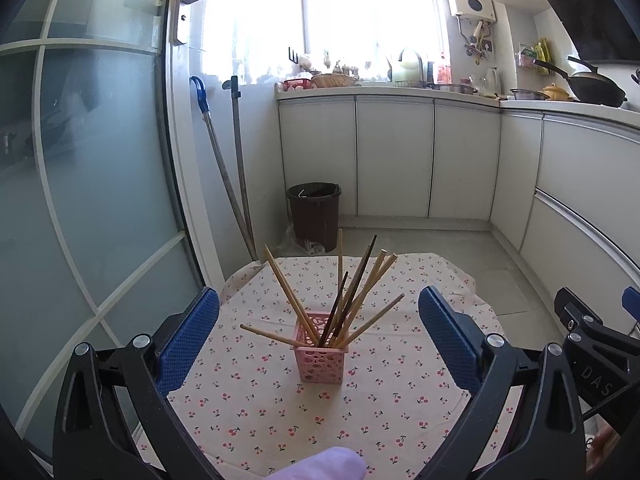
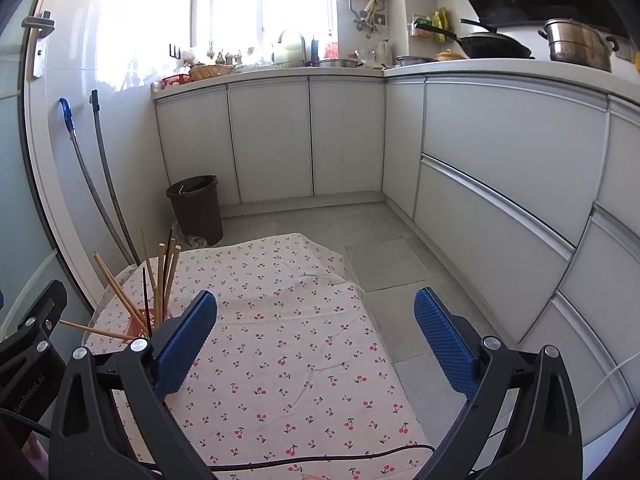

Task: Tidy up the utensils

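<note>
Our left tool (image 1: 319, 332) hangs over the table (image 1: 248, 400) with its blue fingers (image 1: 188, 344) spread wide and nothing between them. Straight ahead stands the pink perforated holder (image 1: 320, 364), upright on the cherry-print cloth (image 1: 400, 392), with the chopsticks (image 1: 356, 292) fanned out of it — most are pale wood, a couple dark, and one pale stick leans low across the rim to the left. Our right tool (image 2: 316, 340) is also spread and empty, over bare cloth to the right of the holder. A black cable (image 2: 320, 456) lies across the cloth's near edge. A brown bin (image 1: 314, 216) stands on the floor beyond the table.
</note>
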The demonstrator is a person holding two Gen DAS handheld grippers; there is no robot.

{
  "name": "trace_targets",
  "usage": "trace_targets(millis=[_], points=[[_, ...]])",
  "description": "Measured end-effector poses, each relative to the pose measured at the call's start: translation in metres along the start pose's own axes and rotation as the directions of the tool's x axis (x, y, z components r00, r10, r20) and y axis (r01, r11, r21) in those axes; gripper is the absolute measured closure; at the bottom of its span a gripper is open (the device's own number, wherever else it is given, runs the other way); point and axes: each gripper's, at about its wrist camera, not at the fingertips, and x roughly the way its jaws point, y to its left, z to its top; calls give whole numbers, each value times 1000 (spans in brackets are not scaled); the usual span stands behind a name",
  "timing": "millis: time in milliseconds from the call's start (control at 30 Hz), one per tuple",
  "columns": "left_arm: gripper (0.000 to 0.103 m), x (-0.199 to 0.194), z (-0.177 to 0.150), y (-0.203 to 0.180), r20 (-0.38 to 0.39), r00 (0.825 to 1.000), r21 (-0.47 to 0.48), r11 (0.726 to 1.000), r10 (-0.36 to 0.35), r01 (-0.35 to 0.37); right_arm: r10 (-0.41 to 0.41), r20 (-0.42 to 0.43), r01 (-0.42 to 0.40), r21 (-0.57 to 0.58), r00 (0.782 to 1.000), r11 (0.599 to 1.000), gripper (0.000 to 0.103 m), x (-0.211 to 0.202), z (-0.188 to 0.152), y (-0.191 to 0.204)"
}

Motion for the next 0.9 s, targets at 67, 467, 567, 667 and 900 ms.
trace_targets(millis=[67, 467, 567, 667, 900], points=[[7, 0, 0, -1, -2, 1000, 3, 1000, 3, -3, 0, -3, 0, 1, 1000, 1000, 7, 1, 0, 0], [7, 3, -2, -2, -15, 1000, 4, 1000, 9, -9, 5, -21, -5, 0, 1000, 1000, 7, 4, -1, 0], [7, 3, -3, -3, -16, 1000, 5, 1000, 10, -10, 5, -24, -5, 1, 1000, 1000, 7, 5, -1, -1], [7, 3, -3, -4, -16, 1000, 10, 1000, 10, -10, 7, -27, -7, 1, 1000, 1000, 7, 5, -1, -1], [7, 4, -4, -4, -22, 1000, 11, 1000, 12, -11, 4, -32, -4, 2, 999, 1000, 7, 6, -2, 0]])
